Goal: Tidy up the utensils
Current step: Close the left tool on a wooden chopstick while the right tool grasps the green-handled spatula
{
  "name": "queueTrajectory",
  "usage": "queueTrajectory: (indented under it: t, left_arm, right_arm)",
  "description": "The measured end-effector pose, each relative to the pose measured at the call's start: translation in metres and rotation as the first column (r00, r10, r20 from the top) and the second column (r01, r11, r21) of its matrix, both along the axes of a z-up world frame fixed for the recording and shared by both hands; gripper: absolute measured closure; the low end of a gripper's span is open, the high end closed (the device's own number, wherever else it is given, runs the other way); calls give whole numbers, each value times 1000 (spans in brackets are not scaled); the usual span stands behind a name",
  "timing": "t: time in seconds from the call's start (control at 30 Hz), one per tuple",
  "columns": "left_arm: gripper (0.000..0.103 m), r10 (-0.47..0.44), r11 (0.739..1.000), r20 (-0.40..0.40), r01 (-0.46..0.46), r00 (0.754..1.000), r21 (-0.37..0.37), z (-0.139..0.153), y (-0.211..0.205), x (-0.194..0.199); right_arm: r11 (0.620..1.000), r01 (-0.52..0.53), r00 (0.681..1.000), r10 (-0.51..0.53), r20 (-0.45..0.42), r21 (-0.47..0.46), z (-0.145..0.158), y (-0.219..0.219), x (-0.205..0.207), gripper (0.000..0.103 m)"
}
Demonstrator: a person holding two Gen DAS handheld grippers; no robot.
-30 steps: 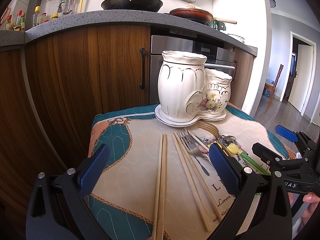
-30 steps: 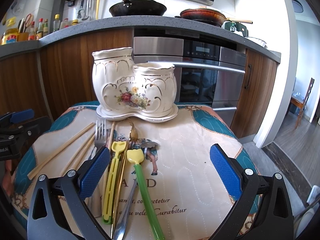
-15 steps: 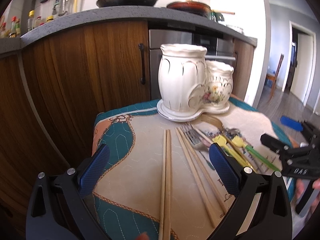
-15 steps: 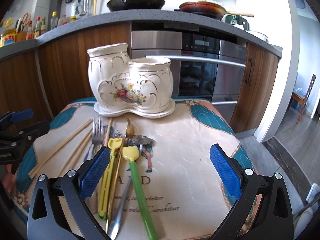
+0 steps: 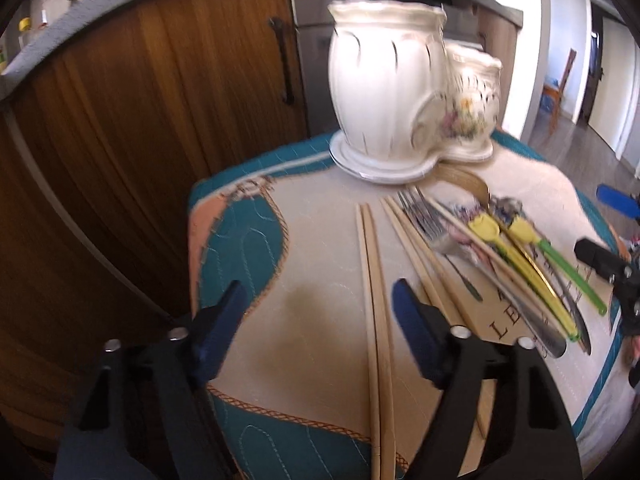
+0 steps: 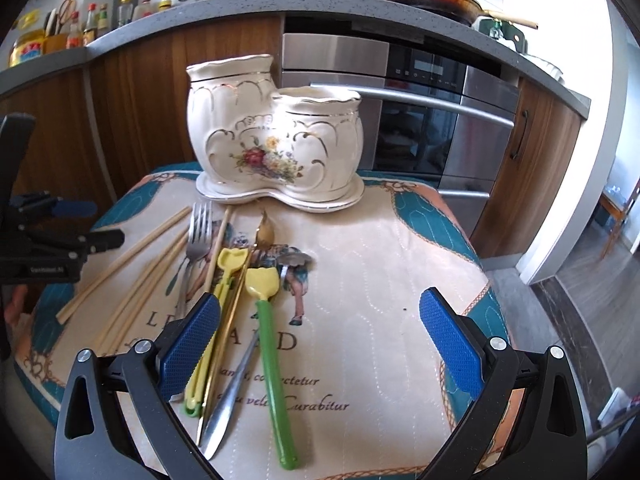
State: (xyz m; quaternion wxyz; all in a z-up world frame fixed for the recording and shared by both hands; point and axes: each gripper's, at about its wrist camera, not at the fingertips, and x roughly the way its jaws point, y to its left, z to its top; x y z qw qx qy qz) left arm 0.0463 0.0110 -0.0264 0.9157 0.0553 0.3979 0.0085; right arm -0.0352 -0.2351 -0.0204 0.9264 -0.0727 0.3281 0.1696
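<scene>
Left tool (image 5: 316, 312) closing, jaws straddling the leftmost pair of chopsticks (image 5: 374, 300), pads not on them yet. Right tool (image 6: 320, 332) wide open, nothing between its pads, hovering over the near cloth. Utensils lie loose on the counter (image 6: 380, 280): fork (image 6: 198, 236), yellow spatula (image 6: 224, 300), green-handled spatula (image 6: 272, 356), knife (image 6: 230, 396). Ceramic holder (image 6: 276, 140) at far edge.
</scene>
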Motion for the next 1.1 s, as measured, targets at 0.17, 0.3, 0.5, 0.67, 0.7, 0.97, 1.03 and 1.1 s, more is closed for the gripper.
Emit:
queueTrajectory:
  t: [0.17, 0.3, 0.5, 0.67, 0.7, 0.97, 1.03, 1.1]
  left_arm:
    - [45, -28, 1000, -52, 29, 998, 9, -13, -6, 6]
    - [46, -31, 1000, -83, 31, 996, -1, -12, -5, 6]
    - [46, -31, 999, -91, 31, 995, 4, -8, -3, 10]
    - [46, -21, 1000, -74, 21, 997, -3, -3, 1, 13]
    - [46, -22, 1000, -73, 21, 997, -14, -1, 2, 12]
    - [45, -30, 999, -109, 32, 994, 21, -8, 0, 19]
    - [46, -24, 999, -111, 28, 994, 30, -9, 1, 23]
    - [46, -32, 999, -96, 32, 995, -1, -5, 4, 23]
  right_arm:
    - [1000, -6, 1000, 6, -14, -1, -3, 0, 6, 4]
    - [1000, -17, 1000, 17, -17, -1, -4, 1, 8, 4]
    - [1000, -25, 999, 25, -22, 17, -2, -1, 11, 4]
    - [999, -32, 999, 32, -19, 14, -2, 1, 10, 4]
    - [999, -32, 999, 32, -20, 15, -2, 1, 11, 4]
    - [999, -30, 999, 31, -21, 10, -3, 2, 11, 4]
    - [999, -32, 999, 32, -25, 11, -3, 2, 11, 4]
    - [999, -33, 999, 33, -27, 10, -3, 2, 11, 4]
